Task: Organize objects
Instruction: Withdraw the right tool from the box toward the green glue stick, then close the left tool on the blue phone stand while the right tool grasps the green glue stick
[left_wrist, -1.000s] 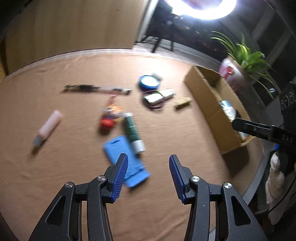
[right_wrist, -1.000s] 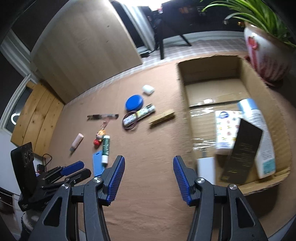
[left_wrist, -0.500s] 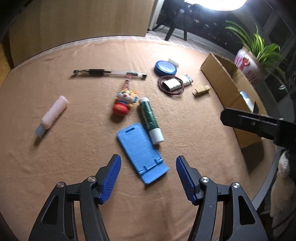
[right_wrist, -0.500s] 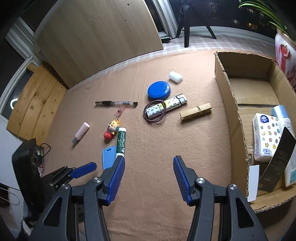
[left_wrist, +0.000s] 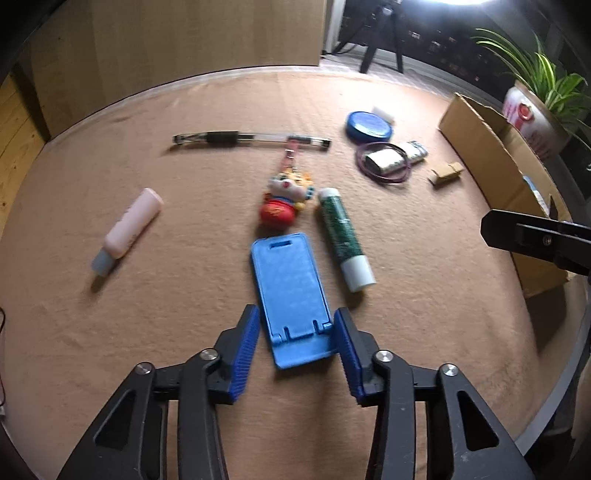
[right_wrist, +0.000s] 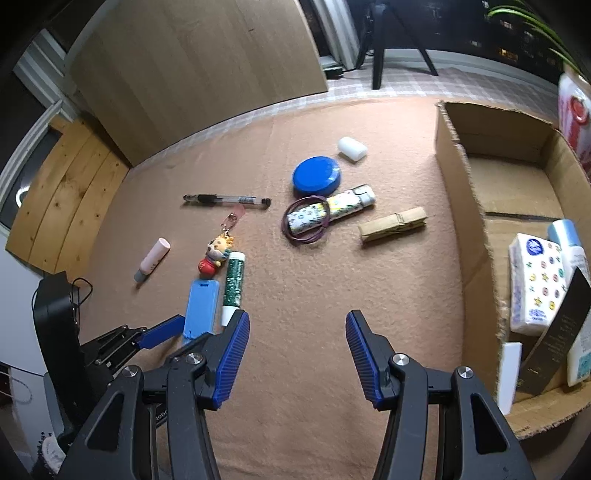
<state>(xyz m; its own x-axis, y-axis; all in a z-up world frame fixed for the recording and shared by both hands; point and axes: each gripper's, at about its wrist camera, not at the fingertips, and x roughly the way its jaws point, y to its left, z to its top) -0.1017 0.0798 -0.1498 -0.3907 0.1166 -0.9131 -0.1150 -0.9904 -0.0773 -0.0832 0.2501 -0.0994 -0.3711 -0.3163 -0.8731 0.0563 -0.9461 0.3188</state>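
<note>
A blue phone stand (left_wrist: 291, 291) lies flat on the tan table cloth; it also shows in the right wrist view (right_wrist: 201, 308). My left gripper (left_wrist: 297, 332) is open, its blue pads on either side of the stand's near end, not closed on it. My right gripper (right_wrist: 297, 341) is open and empty above bare cloth, left of the cardboard box (right_wrist: 476, 236). A green tube (left_wrist: 343, 236), a toy keychain (left_wrist: 282, 199), a pink tube (left_wrist: 127, 229) and a pen (left_wrist: 251, 139) lie beyond the stand.
A blue round lid (right_wrist: 317, 176), a white cap (right_wrist: 352, 148), a patterned lighter in a purple band (right_wrist: 325, 214) and a wooden clip (right_wrist: 393, 229) lie mid-table. The box holds a tissue pack (right_wrist: 532, 284), a bottle and a dark card. A potted plant (left_wrist: 532, 110) stands beyond the box.
My left gripper has moved forward and down until its open pads flank the blue stand's near end. My right gripper has swung left, away from the box.
</note>
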